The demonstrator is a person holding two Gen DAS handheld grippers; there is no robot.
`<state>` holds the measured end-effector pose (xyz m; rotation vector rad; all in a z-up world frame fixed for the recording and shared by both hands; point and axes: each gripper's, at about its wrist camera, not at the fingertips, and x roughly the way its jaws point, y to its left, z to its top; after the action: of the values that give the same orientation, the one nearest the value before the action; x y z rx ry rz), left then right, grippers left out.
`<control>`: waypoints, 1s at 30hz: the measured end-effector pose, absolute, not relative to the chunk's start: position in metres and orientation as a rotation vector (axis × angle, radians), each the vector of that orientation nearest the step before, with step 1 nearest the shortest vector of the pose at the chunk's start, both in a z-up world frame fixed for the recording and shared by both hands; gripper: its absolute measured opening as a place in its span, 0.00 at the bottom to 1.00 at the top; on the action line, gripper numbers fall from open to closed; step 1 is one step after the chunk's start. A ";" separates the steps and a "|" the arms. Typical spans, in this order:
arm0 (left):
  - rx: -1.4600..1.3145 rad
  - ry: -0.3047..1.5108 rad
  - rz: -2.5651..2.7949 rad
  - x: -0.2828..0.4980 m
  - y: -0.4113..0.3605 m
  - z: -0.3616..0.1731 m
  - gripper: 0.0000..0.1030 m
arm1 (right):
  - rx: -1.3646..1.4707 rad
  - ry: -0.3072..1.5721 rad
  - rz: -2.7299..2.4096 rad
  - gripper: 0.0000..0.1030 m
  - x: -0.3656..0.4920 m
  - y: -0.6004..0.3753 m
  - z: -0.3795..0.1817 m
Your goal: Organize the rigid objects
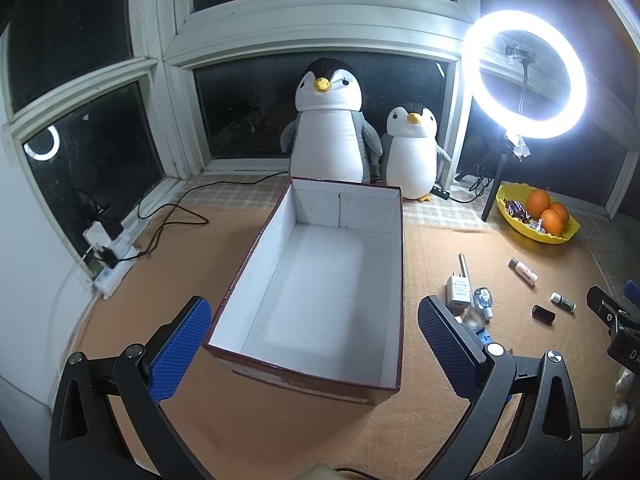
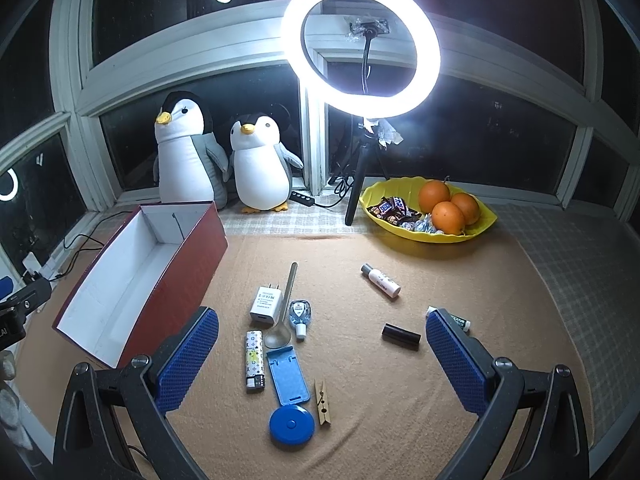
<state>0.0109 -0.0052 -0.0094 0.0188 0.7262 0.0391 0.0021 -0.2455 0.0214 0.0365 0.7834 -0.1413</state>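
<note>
An empty red box (image 1: 320, 280) with a white inside stands on the tan mat; it shows at the left in the right wrist view as the box (image 2: 180, 280). My left gripper (image 1: 316, 348) hovers open over its near end. Right of the box lie a white charger (image 2: 266, 306), a spoon (image 2: 282, 320), a small clear bottle (image 2: 299, 316), a lighter (image 2: 253, 360), a blue phone stand (image 2: 289, 376), a blue tape measure (image 2: 291, 426), a clothespin (image 2: 322, 402), a white tube (image 2: 380, 280), a black cylinder (image 2: 401, 336) and a green-labelled tube (image 2: 460, 322). My right gripper (image 2: 322, 360) is open above them, holding nothing.
A yellow bowl (image 2: 476, 232) of oranges and sweets sits at the back right beside a lit ring light (image 2: 360, 36) on a tripod. Two penguin plush toys (image 2: 224, 160) lean on the window behind the box. A power strip (image 1: 112, 264) and cables lie at the left edge.
</note>
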 end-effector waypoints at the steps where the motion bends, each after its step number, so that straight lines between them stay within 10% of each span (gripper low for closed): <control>1: 0.020 0.728 0.038 0.011 -0.005 -0.010 0.99 | 0.037 0.786 -0.144 1.00 0.003 -0.246 0.021; 30: 0.032 0.748 0.004 0.023 -0.011 -0.013 0.99 | 0.056 0.800 -0.185 1.00 0.001 -0.253 0.019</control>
<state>0.0228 -0.0108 -0.0134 0.0318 0.7478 0.0044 0.0011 -0.2533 0.0187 0.0563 0.7998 -0.1850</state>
